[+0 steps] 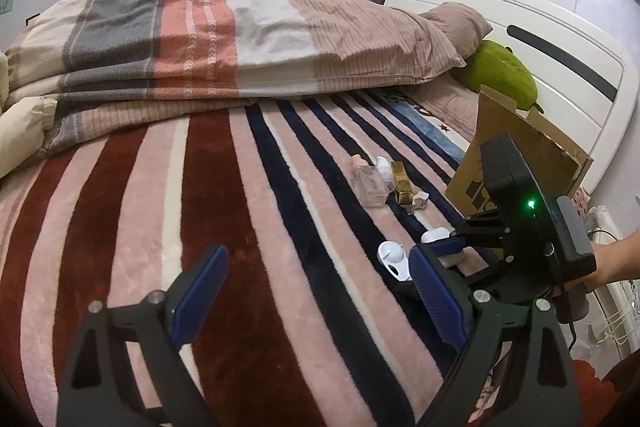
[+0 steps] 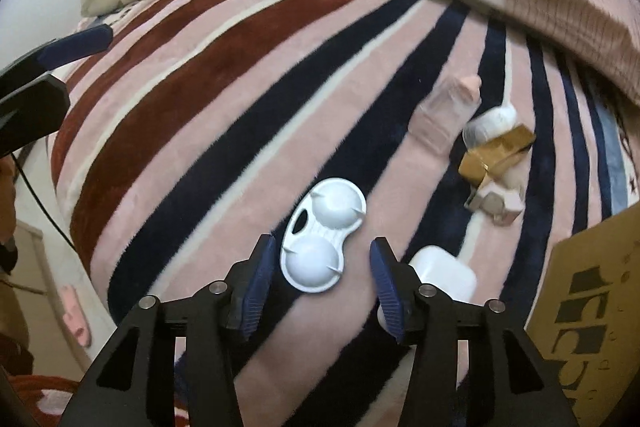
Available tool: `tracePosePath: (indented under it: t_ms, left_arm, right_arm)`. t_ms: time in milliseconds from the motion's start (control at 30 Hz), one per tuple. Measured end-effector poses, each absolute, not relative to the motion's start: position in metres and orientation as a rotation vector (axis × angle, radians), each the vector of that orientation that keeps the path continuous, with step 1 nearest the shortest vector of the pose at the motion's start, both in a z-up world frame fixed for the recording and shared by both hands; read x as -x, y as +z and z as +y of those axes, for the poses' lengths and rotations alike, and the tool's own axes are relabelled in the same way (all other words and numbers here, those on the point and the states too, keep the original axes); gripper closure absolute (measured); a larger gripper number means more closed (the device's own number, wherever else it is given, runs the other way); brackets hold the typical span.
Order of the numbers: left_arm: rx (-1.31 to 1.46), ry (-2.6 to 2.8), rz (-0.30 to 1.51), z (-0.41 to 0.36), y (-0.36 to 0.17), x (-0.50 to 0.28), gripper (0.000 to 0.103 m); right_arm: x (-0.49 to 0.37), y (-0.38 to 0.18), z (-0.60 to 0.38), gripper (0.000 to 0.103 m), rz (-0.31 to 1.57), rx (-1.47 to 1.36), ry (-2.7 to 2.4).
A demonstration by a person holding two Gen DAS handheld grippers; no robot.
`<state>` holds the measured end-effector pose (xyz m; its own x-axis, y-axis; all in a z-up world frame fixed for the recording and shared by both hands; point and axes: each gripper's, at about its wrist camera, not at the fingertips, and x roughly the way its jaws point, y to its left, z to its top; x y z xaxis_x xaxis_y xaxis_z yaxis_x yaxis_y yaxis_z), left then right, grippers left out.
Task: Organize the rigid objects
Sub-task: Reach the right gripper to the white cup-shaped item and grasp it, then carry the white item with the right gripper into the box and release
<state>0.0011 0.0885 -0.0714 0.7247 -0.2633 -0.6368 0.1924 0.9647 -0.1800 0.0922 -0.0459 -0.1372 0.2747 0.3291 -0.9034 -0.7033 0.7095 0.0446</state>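
Tongs in your right hand [image 2: 323, 277] are standing wide around the near end of the white two-cup tray [image 2: 323, 235], which is lying on the striped bed blanket [image 2: 200, 131]. Your left tongs [image 1: 316, 301] are also hanging wide, holding nothing.

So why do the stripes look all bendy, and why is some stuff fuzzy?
Left wrist view: the fisheye lens bows the striped blanket and darkens the corners. Right wrist view: same bending; the gold box and small bottles look smeared, while the white two-cup tray between the open fingers stays fairly sharp.
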Motion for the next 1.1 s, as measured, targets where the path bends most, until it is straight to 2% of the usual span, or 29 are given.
tracePosePath:
  t_ms: [100,167,333,533,600,667,800,833,867,1100]
  left_arm:
    - [0.105,-0.261,0.718,0.086,-0.070,-0.002,0.013]
    - [0.102,-0.264,0.718,0.084,-0.070,-0.003,0.013]
    - [0.116,-0.292,0.736,0.079,-0.068,-0.004,0.013]
    - [0.202,-0.416,0.748,0.062,-0.048,-0.009,0.014]
    - [0.239,-0.462,0.737,0.054,-0.036,-0.013,0.026]
    - [0.279,-0.511,0.729,0.045,-0.022,-0.020,0.045]
    - [0.298,-0.576,0.715,0.018,-0.002,-0.032,0.064]
    - [0.299,-0.598,0.713,0.011,0.002,-0.035,0.072]
    - [0.291,-0.623,0.707,-0.001,0.009,-0.039,0.075]
    - [0.194,-0.678,0.730,-0.079,0.037,-0.070,0.077]
  right_arm:
    - [-0.091,-0.138,-0.049,0.060,1.082,0.390,0.737]
    - [-0.090,-0.137,-0.048,0.077,1.069,0.395,0.757]
    - [-0.083,-0.130,-0.045,0.077,1.025,0.434,0.782]
    - [-0.056,-0.072,-0.051,0.077,0.866,0.404,0.877]
    - [-0.049,-0.049,-0.056,0.077,0.814,0.386,0.906]
    - [-0.041,-0.029,-0.062,0.077,0.765,0.380,0.925]
    - [-0.033,0.001,-0.083,0.077,0.671,0.359,0.933]
    - [-0.032,0.006,-0.089,0.077,0.660,0.352,0.930]
    - [-0.034,0.010,-0.097,0.077,0.649,0.349,0.916]
    - [-0.058,0.033,-0.167,0.077,0.606,0.262,0.856]
